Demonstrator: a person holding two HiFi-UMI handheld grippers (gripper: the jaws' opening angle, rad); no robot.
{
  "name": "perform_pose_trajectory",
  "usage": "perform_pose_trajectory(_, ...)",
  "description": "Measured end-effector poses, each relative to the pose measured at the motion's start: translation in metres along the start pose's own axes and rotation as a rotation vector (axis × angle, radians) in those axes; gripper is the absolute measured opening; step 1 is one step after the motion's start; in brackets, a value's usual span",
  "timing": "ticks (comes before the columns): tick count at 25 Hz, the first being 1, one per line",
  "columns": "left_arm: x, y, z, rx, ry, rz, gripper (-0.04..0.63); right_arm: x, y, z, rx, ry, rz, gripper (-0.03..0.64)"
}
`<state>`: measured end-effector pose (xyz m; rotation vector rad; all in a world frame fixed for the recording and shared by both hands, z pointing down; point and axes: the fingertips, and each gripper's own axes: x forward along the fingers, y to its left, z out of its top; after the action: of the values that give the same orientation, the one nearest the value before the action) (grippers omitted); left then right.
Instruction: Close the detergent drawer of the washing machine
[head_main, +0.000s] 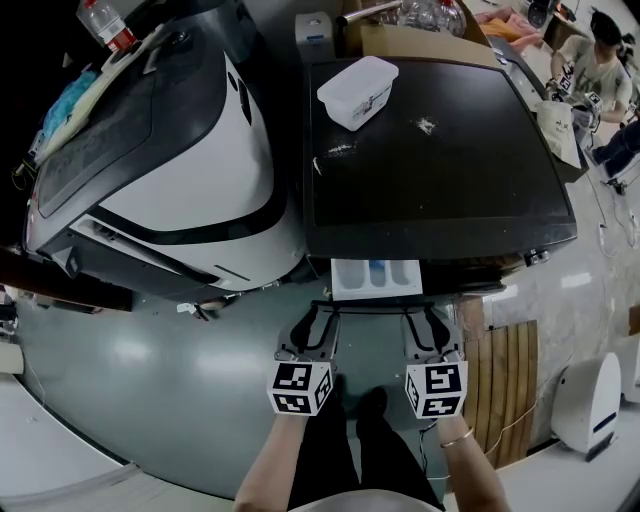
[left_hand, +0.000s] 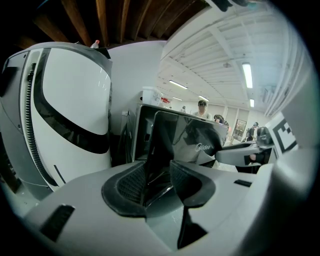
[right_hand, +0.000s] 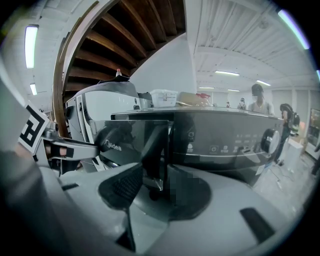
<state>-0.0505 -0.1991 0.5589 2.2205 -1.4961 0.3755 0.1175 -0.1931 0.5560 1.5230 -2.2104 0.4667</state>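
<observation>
Detergent drawer sticks out of the washing machine front, with left gripper and right gripper at its panel ends, jaws spread, pinching nothing — likely set for an even push

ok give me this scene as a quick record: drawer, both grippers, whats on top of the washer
machine: dark washing machine, next to a white appliance
detergent drawer: pulled out, compartments showing
left gripper: at the drawer's left front corner, jaws apart around the drawer front; pad contact unclear
right gripper: at the right front corner, same stance
on top: white lidded tub, white scraps
task state: drawer not yet closed
</observation>
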Motion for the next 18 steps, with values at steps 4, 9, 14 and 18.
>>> perform_pose_trajectory(4,0.004,0.002,0.003,0.001,-0.002,0.001,0.132,0.004,-0.002,0.003,0.0,-0.001,-0.001,0.156)
perform_pose_trajectory(9,0.009,0.005,0.006,0.0,0.006,0.003,0.132,0.01,-0.003,0.006,-0.001,0.003,0.0,0.156)
perform_pose_trajectory(14,0.013,0.006,0.009,0.004,0.005,0.002,0.132,0.013,-0.005,0.008,-0.003,0.0,-0.005,0.156)
perform_pose_trajectory(18,0.015,0.006,0.01,0.001,0.003,0.005,0.132,0.015,-0.006,0.011,-0.006,-0.002,-0.001,0.156)
